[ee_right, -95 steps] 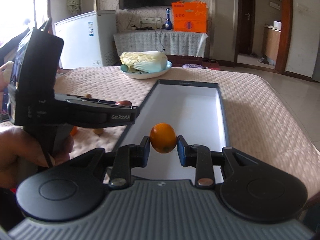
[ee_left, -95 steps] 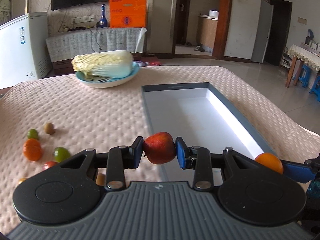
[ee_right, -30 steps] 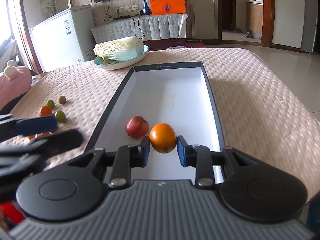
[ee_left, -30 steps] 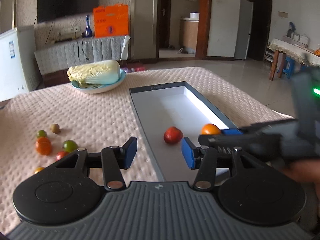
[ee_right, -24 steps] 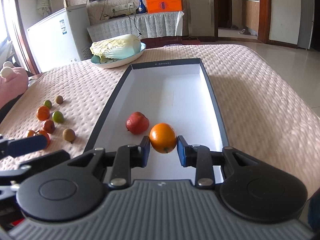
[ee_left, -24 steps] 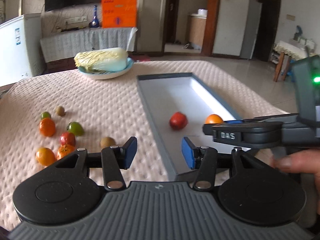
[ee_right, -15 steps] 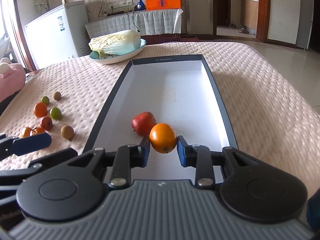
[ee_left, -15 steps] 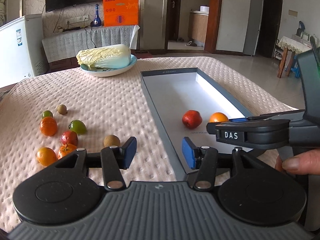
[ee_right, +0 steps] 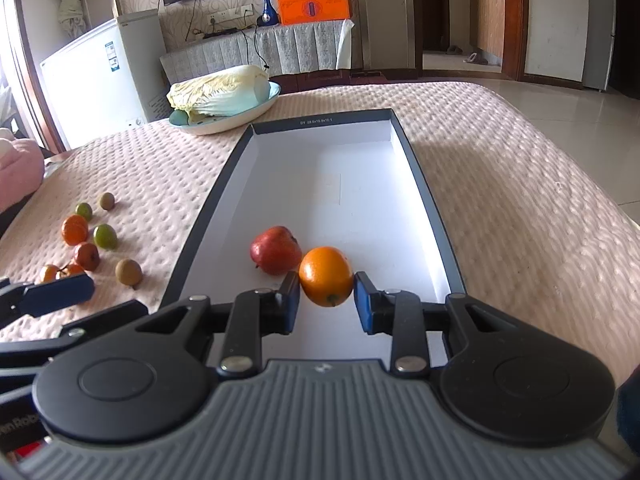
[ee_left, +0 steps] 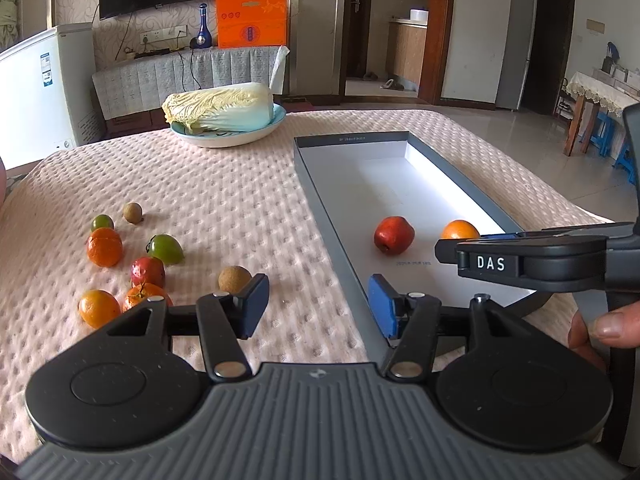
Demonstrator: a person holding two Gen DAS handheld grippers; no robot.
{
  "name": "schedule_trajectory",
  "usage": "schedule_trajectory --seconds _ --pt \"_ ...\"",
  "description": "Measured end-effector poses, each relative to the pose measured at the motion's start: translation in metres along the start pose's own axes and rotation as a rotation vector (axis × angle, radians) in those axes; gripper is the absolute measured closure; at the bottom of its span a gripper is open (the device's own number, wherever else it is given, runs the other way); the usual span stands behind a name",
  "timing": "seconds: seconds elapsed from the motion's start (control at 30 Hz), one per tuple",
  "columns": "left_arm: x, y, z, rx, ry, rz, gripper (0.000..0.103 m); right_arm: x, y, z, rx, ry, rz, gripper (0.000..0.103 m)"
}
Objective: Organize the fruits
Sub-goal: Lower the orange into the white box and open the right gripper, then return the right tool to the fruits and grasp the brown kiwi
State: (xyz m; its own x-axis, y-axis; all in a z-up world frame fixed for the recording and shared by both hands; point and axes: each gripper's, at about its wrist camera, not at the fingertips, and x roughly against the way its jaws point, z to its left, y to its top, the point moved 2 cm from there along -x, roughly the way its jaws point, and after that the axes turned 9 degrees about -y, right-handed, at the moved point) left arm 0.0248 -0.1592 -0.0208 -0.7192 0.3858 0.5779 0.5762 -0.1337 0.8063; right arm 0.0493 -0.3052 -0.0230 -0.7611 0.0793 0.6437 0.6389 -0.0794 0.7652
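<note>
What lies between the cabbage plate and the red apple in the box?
In the right wrist view, only the box's dark rim and bare white floor lie between the plate and the apple; no fruit.

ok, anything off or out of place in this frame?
Nothing damaged or spilled. Only oddity: a napa cabbage on a plate, a vegetable among the fruit. Right gripper holds the orange over the tray.

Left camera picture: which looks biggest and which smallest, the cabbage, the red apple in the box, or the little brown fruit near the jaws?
1. Cabbage: looks biggest, even though it is farthest away.
2. Red apple: in the middle.
3. Brown fruit: looks smallest, even though it is nearest the camera.
</note>
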Motion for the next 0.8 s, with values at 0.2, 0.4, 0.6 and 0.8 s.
schedule_trajectory --seconds 0.2,0.4,0.6,0.8 --pt "0.000 0.001 0.001 0.006 0.006 -0.006 0.036 0.009 0.003 -0.005 -0.017 0.014 -0.054 0.066" --pt "0.000 0.003 0.005 0.015 0.008 -0.015 0.036 0.025 0.009 -0.020 -0.086 0.014 -0.134 0.066" --pt "0.004 0.003 0.019 0.034 0.030 -0.021 0.036 0.032 0.012 -0.026 -0.142 0.027 -0.167 0.066" --pt "0.013 0.002 0.039 0.057 0.064 -0.029 0.036 0.035 0.012 -0.004 -0.093 0.067 -0.175 0.066"
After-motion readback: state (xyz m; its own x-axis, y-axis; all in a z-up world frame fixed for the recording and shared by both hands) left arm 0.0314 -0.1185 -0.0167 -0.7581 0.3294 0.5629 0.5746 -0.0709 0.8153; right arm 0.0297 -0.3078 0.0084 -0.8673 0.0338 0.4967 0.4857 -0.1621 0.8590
